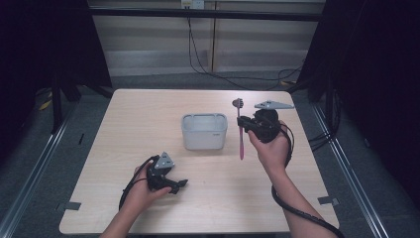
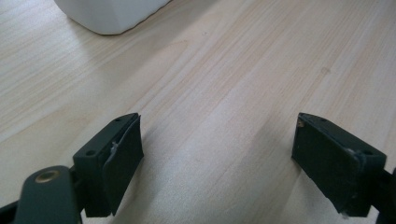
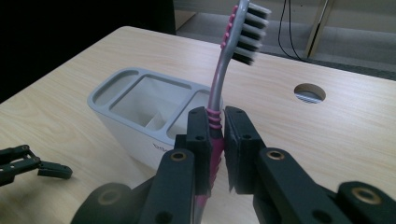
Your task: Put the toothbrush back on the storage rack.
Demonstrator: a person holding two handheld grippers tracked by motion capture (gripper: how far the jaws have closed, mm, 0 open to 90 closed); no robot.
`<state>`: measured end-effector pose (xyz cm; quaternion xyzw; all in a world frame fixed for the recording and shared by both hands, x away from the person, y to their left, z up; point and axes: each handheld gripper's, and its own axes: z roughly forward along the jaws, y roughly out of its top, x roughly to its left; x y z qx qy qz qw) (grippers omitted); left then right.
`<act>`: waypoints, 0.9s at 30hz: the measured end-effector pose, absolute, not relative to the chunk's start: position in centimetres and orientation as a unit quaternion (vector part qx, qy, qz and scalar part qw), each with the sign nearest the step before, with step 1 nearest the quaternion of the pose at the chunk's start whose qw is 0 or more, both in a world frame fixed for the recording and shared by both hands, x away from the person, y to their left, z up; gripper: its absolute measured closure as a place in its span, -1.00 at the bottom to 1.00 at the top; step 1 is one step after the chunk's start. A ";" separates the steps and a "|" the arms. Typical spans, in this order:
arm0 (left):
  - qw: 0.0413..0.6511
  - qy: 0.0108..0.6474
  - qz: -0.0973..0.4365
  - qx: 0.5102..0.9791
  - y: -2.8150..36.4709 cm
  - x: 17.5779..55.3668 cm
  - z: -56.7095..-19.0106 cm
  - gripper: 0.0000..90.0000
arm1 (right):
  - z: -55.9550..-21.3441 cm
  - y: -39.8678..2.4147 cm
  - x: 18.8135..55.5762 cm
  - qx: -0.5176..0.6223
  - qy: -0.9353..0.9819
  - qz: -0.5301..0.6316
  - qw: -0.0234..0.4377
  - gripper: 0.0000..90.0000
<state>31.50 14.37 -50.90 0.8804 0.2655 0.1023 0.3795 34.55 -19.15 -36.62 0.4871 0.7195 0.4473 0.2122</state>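
Right gripper clamps a pink toothbrush by the handle, bristle head up, raised above the worktop toward its right edge, just right of the grey holder. The holder sits near the worktop's middle, with open compartments on top. Left gripper rests low near the front edge, left of centre, jaws spread wide with nothing between them, bare wood under them.

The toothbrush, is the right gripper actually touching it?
Touching. In the right gripper view, the right gripper has both pads pressed against the pink handle of the toothbrush, holding it upright beside the holder.
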 end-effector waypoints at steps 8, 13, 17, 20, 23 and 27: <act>0.382 0.268 0.102 0.879 14.3 31.5 -50.9 -0.65 | -35.6 -18.8 35.0 0.481 0.715 0.457 0.221 0.82; 0.382 0.268 0.103 0.879 14.3 31.5 -50.9 -0.65 | -35.2 -18.4 35.3 0.476 0.715 0.458 0.229 0.82; 0.382 0.268 0.102 0.879 14.3 31.5 -50.9 -0.65 | -34.9 -18.2 35.5 0.474 0.713 0.462 0.233 0.82; 0.381 0.266 0.104 0.879 14.4 31.5 -50.9 -0.65 | -34.7 -18.0 35.7 0.473 0.710 0.464 0.237 0.82; 0.381 0.265 0.104 0.880 14.4 31.5 -50.9 -0.65 | -34.5 -17.9 35.9 0.472 0.707 0.468 0.240 0.82; 0.381 0.266 0.104 0.879 14.4 31.5 -50.9 -0.65 | -34.2 -17.8 36.1 0.470 0.705 0.470 0.246 0.82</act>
